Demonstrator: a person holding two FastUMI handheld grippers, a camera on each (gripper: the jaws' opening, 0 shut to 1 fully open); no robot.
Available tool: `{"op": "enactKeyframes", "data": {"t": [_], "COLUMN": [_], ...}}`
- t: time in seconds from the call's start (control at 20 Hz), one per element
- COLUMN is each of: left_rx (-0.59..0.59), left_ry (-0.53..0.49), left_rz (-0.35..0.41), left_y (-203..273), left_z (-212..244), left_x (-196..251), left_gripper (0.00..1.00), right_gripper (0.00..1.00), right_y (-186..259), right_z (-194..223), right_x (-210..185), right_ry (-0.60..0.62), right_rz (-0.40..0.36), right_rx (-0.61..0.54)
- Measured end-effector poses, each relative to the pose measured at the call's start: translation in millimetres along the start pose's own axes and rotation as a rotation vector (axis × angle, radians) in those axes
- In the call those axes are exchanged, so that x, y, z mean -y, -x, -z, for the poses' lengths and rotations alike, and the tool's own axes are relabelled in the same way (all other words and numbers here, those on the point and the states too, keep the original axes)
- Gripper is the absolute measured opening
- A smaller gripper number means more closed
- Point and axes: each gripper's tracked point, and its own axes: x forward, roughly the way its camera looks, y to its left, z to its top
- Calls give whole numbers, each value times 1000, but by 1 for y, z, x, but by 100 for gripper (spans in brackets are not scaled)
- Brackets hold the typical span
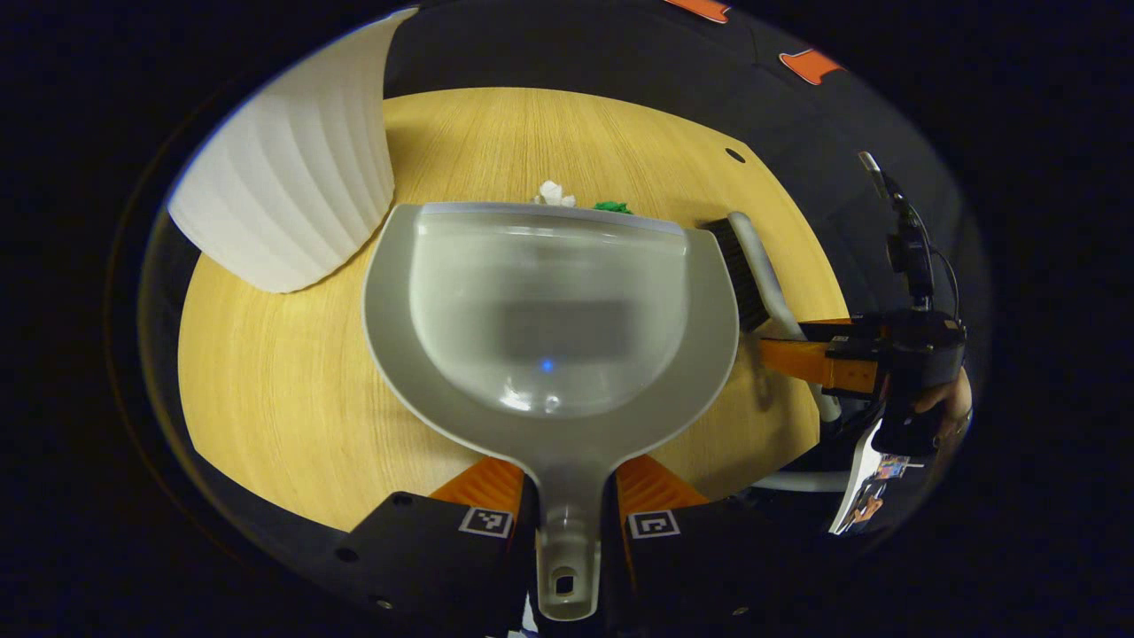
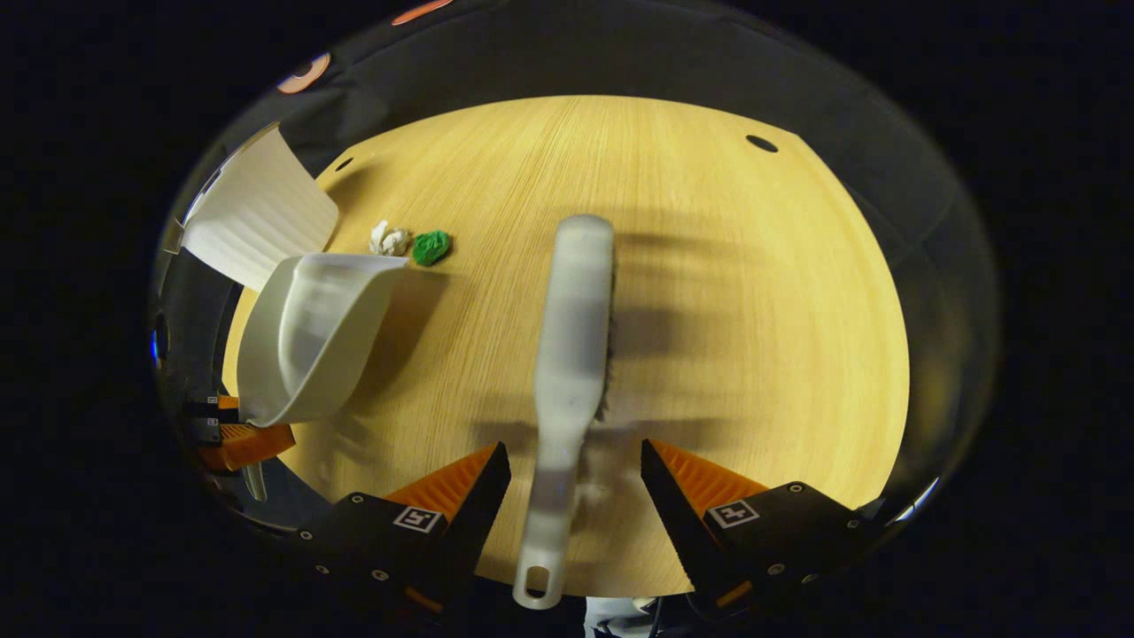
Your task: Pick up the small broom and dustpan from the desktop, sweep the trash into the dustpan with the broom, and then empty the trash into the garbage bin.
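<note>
Left gripper (image 1: 567, 496) clamped on dustpan (image 1: 549, 310) handle; pan held above desk (image 1: 292, 390), front lip near white scrap (image 1: 554, 192) and green scrap (image 1: 613, 207). Right gripper (image 2: 574, 492) jaws wide, fingers clear of broom (image 2: 571, 354) handle lying between them on desk. Bin (image 1: 288, 177) seen beyond dustpan, at desk's far left.

Broom (image 2: 571, 354) between open claw (image 2: 574, 474) fingers

We are in a recording booth: a light wooden desktop (image 2: 709, 266) with cable holes sits against black cloth walls (image 1: 620, 53), with a white ribbed bin (image 1: 292, 177) on it.
</note>
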Motion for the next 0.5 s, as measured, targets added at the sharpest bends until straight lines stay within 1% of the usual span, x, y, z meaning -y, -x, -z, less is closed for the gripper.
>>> {"op": "enactKeyframes", "data": {"t": [0.1, 0.2, 0.3, 0.4, 0.45, 0.5], "left_rx": [4, 9, 10, 12, 12, 10], "left_ry": [-17, -10, -3, -17, -29, -39], "left_rz": [-14, -13, -4, -7, -7, -7], "left_y": [3, 5, 10, 15, 17, 19], "left_z": [3, 5, 8, 11, 13, 13], "left_x": [-13, -22, -26, -32, -34, -35], "left_gripper": [33, 33, 33, 33, 33, 33], "right_gripper": [93, 93, 91, 87, 78, 65], "right_y": [0, -1, -1, -10, -11, -11], "right_z": [4, 9, 14, 11, 13, 11], "right_x": [5, 4, 8, 8, 11, 14], "right_ry": [18, 31, 36, 46, 50, 60], "right_rz": [7, 3, 8, 34, 55, 67], "right_rx": [-41, -81, -118, -128, -142, -143]}}
